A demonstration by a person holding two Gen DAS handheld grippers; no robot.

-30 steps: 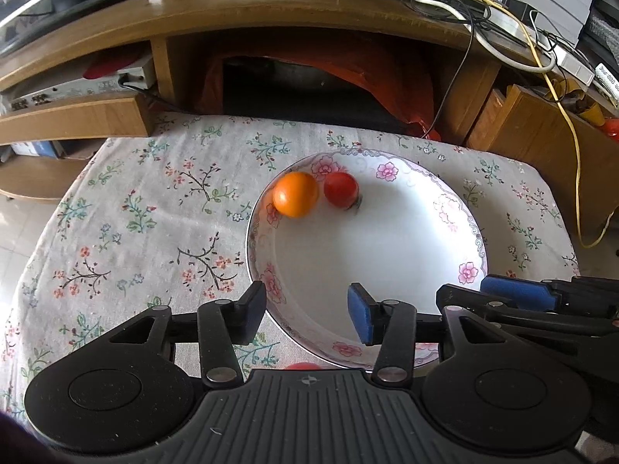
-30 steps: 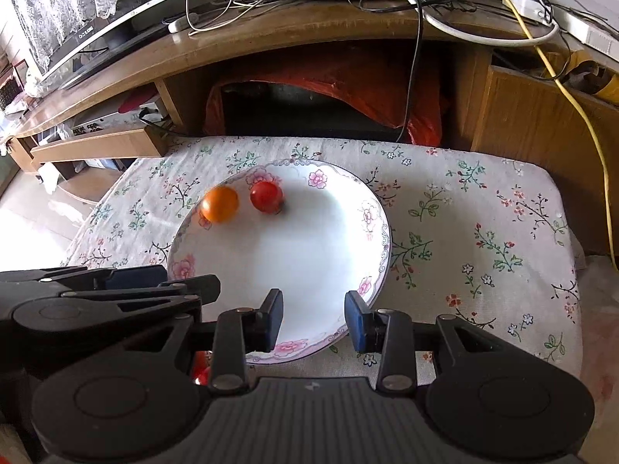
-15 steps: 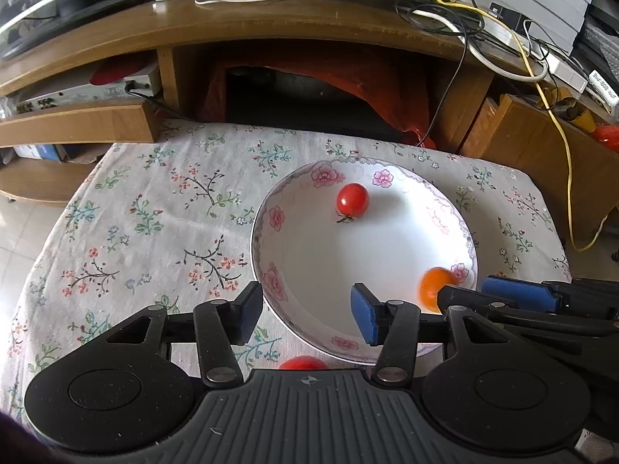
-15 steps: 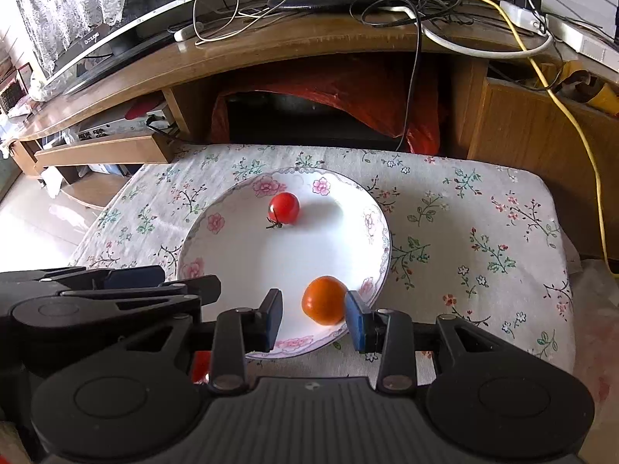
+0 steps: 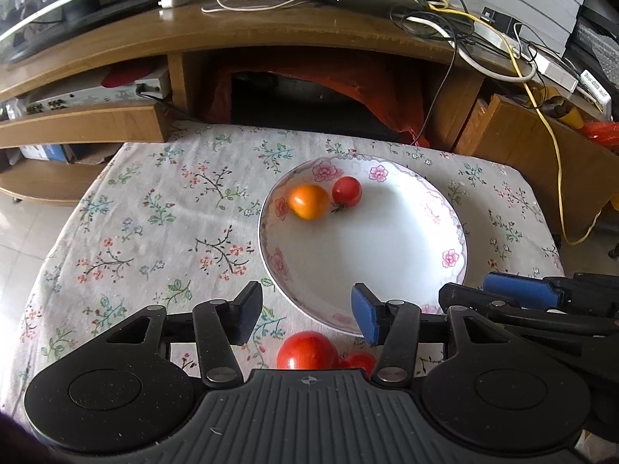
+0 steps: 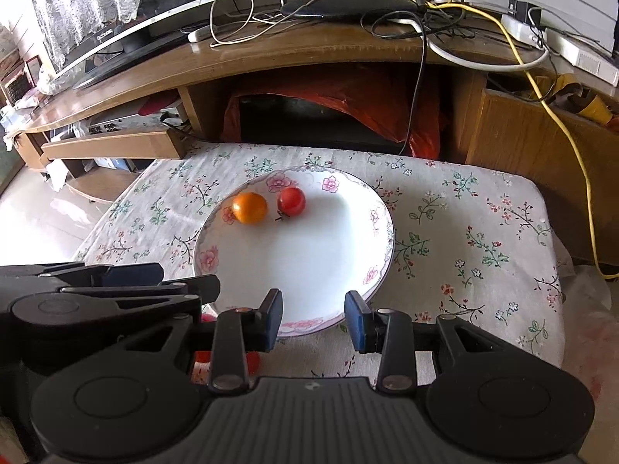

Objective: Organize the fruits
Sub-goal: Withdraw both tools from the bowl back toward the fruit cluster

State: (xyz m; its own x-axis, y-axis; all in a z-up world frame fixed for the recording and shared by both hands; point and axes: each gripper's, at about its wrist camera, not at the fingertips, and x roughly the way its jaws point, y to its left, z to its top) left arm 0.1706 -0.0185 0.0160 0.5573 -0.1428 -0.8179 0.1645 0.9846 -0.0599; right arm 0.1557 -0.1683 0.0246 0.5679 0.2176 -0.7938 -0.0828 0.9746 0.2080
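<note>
Fruits, four visible, catalogued by position relative to the white floral plate [image 5: 445,232].

Orange fruit [image 5: 308,201] (round, glossy): inside the plate, on its far-left slope, close to the rim. Also seen in the right wrist view [image 6: 250,207].

Small red tomato [image 5: 347,191], with a dark stem end: inside the plate, just right of the orange fruit, the two nearly touching. Right wrist view [image 6: 291,201] shows a narrow gap between them.

Larger red tomato [image 5: 307,350]: outside the plate, on the cloth just beyond its near rim, partly hidden by the gripper body.

Second red fruit [image 5: 358,359] (only a sliver shows): outside the plate, beside the larger red tomato; whether they touch cannot be told.

Plate: stands on a floral tablecloth [image 5: 154,232], right of the cloth's middle, centre bare.

Left gripper [image 5: 305,309]: fingers spread wide, nothing between them, poised over the plate's near rim and the larger red tomato.

Right gripper [image 6: 312,315]: fingers likewise apart and empty, at the plate's near-right rim; it also appears at the right edge of the left wrist view [image 5: 522,294].

Wooden TV stand [image 5: 271,42]: beyond the plate, past the cloth's far edge, carrying tangled cables [image 5: 445,19], a yellow one among them.
</note>
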